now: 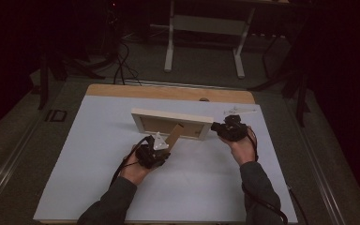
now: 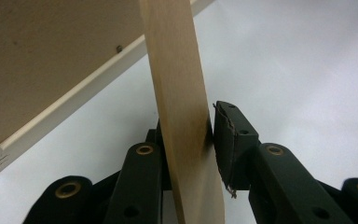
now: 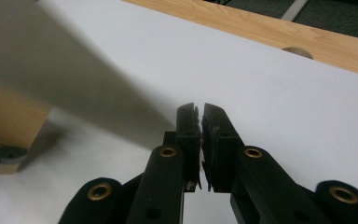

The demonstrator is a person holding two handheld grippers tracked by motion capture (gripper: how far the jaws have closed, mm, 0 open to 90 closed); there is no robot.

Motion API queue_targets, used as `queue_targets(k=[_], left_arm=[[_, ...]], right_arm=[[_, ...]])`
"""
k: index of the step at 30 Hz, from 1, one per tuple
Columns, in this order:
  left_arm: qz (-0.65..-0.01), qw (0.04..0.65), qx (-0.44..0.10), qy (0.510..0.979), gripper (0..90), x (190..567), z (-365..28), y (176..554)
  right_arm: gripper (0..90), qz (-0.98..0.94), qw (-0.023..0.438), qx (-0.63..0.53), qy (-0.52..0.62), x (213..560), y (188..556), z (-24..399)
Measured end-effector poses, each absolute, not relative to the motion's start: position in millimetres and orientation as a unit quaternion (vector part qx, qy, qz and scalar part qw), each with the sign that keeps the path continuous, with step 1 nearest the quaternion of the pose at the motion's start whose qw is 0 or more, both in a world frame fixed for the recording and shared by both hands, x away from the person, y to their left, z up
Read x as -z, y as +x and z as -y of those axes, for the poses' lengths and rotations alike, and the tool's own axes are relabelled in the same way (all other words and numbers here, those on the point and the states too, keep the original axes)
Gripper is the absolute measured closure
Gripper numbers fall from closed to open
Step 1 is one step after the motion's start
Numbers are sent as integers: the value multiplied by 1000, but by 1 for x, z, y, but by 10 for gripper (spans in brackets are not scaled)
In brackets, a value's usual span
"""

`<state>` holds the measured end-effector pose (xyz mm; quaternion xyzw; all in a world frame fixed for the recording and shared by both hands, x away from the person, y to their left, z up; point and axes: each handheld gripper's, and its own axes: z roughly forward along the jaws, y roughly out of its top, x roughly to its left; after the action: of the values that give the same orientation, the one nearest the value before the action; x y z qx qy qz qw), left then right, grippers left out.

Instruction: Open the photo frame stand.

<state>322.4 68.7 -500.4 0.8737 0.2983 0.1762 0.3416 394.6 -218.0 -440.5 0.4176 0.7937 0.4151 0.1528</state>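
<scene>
A pale wooden picture frame [image 1: 172, 123] standing on its long edge near the middle of a white board-covered tabletop [image 1: 93, 154], a little toward the far edge, back side facing the near edge, brown backing panel visible inside the light rim. A flat tan wooden easel strut [image 1: 174, 136] leaning out from that back, slanting down toward the near left. Left gripper [image 1: 161, 151], black with a grey three-cornered plate on top, held in the left hand [image 1: 133, 168] just in front of the frame, clamped on the lower part of the strut; in the left gripper view, the strut [image 2: 182, 112] running upright between the two black jaws, both pads pressed against its faces, the frame's pale rim [image 2: 70, 102] slanting across the upper left. Right gripper [image 1: 219, 128], also black, held in the right hand [image 1: 243, 149] at the frame's right end, very close to it, contact not clear from above; in the right gripper view, jaws brought together with just a hairline slit between the pads and nothing between them, tips [image 3: 200, 112] over bare white surface, the frame's side [image 3: 51, 79] blurred at the left. Bare light-wood strip of the tabletop [image 1: 168, 92] along the far edge, with a small round hole [image 1: 204, 99] in it. Dark sleeves coming in from the near edge, cables trailing from both grippers.
</scene>
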Motion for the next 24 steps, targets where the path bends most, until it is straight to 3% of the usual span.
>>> queue_targets(k=[8,24], left_arm=[[-298,353,-174,870,732,496,-70,321],[-299,382,-143,863,599,487,-80,318]], right_arm=[[850,-794,153,-417,416,439,393,218],[835,-795,150,-412,420,447,393,219]])
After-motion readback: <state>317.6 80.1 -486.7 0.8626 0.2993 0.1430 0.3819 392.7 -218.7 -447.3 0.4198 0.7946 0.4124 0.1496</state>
